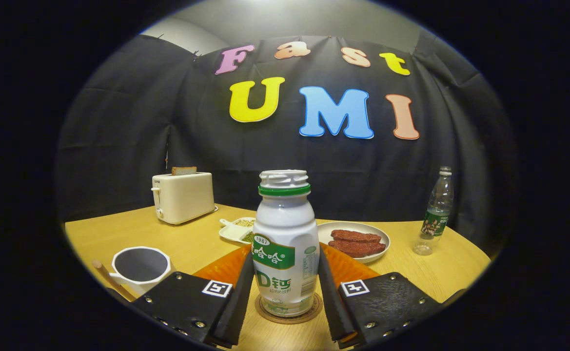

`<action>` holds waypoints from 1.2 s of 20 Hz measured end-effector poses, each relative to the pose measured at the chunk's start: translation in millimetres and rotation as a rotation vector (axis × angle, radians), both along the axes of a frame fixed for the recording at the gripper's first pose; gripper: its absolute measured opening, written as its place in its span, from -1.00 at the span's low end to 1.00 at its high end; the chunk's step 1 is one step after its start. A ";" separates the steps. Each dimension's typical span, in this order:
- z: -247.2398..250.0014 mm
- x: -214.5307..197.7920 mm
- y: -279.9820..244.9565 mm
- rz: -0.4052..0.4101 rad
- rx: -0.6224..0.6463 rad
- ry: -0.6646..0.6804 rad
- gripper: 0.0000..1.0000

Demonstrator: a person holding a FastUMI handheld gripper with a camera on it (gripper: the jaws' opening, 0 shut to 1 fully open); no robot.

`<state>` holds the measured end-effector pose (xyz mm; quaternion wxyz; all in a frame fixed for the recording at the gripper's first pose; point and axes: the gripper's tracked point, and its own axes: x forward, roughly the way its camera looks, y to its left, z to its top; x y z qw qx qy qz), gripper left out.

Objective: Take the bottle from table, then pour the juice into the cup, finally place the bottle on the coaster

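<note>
In the gripper view, a white juice bottle [285,243] with a green neck band stood upright on a round coaster [289,312] on the wooden table [192,239], set between the two black fingers of the gripper [285,292]. The fingers [238,297] lay narrow against the bottle's lower sides, one on each flank; whether both pads truly pressed or merely touched could not be told for certain, though they appeared to hold it. With the bottle taken as landmark, one white cup [140,268] sat to its left and near the fingers, with a wooden stick leaning beside it; an orange mat [348,265] lay just behind the bottle; one small white dish of grains [238,229] sat behind it to the left; one cream toaster [183,196] with a slice of bread stood farther back on the left; one white plate [355,240] carrying two reddish strips of meat lay behind it to the right; and one clear plastic water bottle [436,214] stood well off to the right. Judged by its look, the juice bottle was light, stiff plastic, smooth and fairly slippery under its label, with a broad waist tapering to the neck. The best hold was probably low on the labelled body, where the sides run nearly straight.
</note>
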<state>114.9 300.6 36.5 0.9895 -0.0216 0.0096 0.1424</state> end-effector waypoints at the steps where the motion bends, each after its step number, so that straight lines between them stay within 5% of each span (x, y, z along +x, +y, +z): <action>1: -0.1 -0.8 -1.6 0.000 0.014 -0.002 0.33; 24: -17.2 -7.0 -8.5 0.037 0.137 0.013 0.49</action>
